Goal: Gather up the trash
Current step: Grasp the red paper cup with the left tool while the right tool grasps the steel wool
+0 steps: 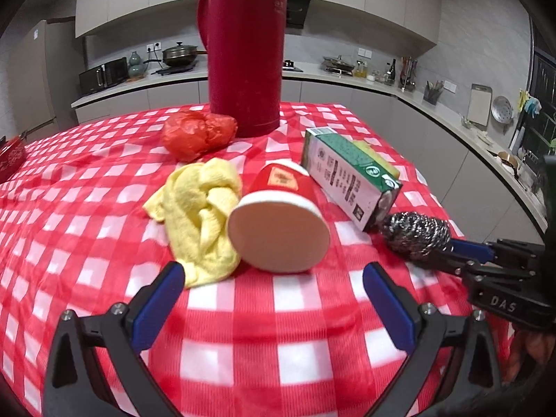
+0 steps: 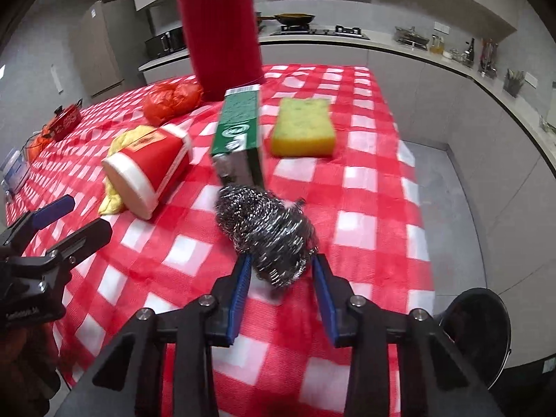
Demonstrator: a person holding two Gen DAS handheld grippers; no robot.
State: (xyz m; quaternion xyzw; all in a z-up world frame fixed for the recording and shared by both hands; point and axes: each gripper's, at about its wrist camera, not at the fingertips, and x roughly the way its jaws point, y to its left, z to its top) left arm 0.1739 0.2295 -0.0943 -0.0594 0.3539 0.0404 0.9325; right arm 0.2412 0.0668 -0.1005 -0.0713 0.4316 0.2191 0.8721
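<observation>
Left wrist view: left gripper [image 1: 272, 299] spread wide, holding nothing, low over the red-and-white checked tablecloth [image 1: 295, 347]. Just ahead lies the tipped red paper cup with white rim [image 1: 278, 219], base toward the camera, touching the crumpled yellow cloth [image 1: 199, 222]. Behind: crumpled red plastic bag [image 1: 198, 133], tall dark-red thermos flask [image 1: 245, 52], green-and-white carton [image 1: 347, 177]. Right gripper [image 1: 448, 246] enters from the right with the steel-wool scouring ball [image 1: 415, 234] at its tips.

Right wrist view: the blue pads flank the scourer on both sides, narrowed around it; firm contact not confirmed, picture blurred. Scourer sits near the table's near edge, just before the carton. Yellow sponge [image 2: 302, 128] lies apart to the right. Dark round bin [image 2: 483, 333] below the table edge, partly cut off.

Risks: springy wire may slip from a light pinch; the cup, lying on its side, could roll when nudged; the cloth may snag with it.

Hidden: cup mouth, carton's far end, bin contents.
</observation>
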